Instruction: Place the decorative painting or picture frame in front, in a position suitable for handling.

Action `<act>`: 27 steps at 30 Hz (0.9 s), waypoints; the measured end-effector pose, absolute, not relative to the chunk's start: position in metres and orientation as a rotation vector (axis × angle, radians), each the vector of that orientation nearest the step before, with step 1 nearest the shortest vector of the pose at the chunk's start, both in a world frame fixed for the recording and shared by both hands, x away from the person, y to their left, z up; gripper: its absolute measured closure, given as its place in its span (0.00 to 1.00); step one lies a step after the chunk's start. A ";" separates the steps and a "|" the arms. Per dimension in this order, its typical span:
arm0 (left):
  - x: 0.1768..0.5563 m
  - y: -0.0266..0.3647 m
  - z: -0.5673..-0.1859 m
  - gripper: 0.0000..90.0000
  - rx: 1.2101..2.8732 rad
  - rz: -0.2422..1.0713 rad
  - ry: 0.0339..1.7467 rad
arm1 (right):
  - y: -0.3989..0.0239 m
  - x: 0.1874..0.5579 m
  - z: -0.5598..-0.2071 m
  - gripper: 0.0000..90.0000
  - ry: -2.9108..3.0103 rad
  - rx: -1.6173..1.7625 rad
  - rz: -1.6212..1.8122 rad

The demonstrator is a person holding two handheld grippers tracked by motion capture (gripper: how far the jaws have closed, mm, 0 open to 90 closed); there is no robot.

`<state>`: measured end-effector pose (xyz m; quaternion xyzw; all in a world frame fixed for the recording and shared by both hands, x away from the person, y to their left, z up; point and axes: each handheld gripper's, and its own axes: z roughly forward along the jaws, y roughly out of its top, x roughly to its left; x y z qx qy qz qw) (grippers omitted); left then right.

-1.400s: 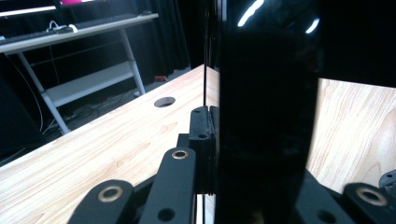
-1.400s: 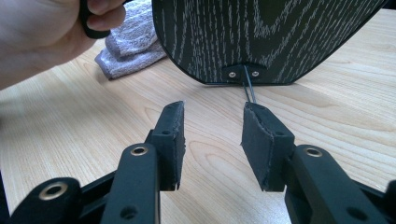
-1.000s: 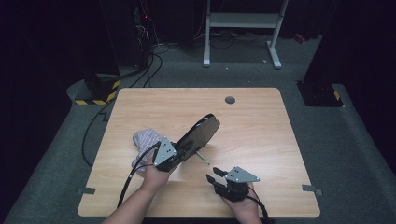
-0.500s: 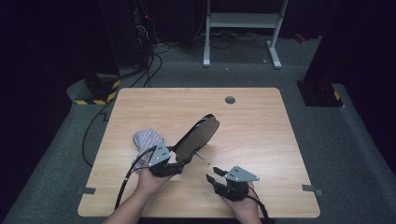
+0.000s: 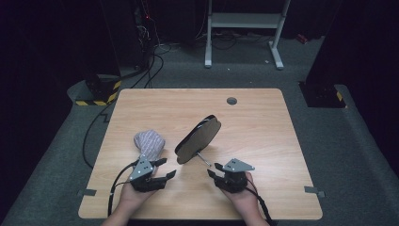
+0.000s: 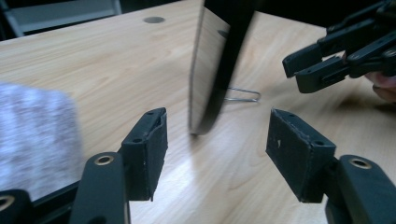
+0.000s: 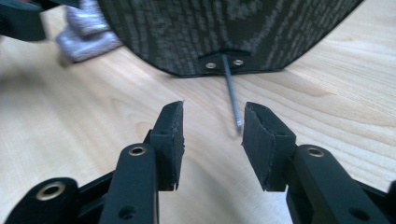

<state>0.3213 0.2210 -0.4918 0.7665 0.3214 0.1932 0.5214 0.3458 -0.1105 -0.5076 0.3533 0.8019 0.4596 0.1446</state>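
- Mirror [image 5: 198, 139] stands tilted near the middle of the counter [image 5: 263, 117], propped on its thin wire leg [image 5: 203, 158], dark back facing the near right side.
- From the left claw view it is edge-on, the rim [image 6: 219, 84] touching the wood just ahead, the wire loop [image 6: 243, 95] lying flat behind it.
- From the right claw view, the textured back [image 7: 233, 28] looms close, wire leg [image 7: 232, 95] running down to the wood.
- Left claw [image 5: 162, 168] sits near the lower left of the mirror, jaws released and just sprung apart, nothing between the pads [image 6: 152, 149], clear of the rim.
- Right claw [image 5: 214, 170] waits just beside the foot of the wire leg, jaws apart, pads [image 7: 170, 140] gripping nothing; the leg's tip is just ahead of the gap.
- Cloth [image 5: 149, 142], grey and bunched, lies left of the mirror, close to the left claw.
- Both hands rest low at the near edge of the counter.
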 end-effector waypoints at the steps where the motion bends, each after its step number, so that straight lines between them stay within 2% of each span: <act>1: 0.322 0.224 -0.491 0.43 1.835 0.468 0.776 | -0.109 0.350 -0.509 0.65 2.317 1.029 1.308; 8: 0.325 0.243 -0.485 0.47 1.816 0.517 0.834 | -0.090 0.377 -0.518 0.70 2.385 1.070 1.155; 12: 0.327 0.268 -0.480 0.48 1.816 0.641 0.918 | -0.079 0.385 -0.520 0.74 2.415 1.044 1.065; 14: 0.332 0.281 -0.482 0.48 1.808 0.657 0.990 | -0.076 0.387 -0.522 0.78 2.416 1.053 1.049; 18: 0.342 0.295 -0.492 0.44 1.776 0.569 1.089 | -0.074 0.389 -0.522 0.83 2.414 1.048 1.046; 21: 0.349 0.294 -0.499 0.41 1.786 0.546 1.121 | -0.073 0.387 -0.522 0.96 2.425 1.011 1.028; 27: 0.357 0.288 -0.507 0.40 1.838 0.550 1.135 | -0.069 0.380 -0.521 0.98 2.434 0.977 1.014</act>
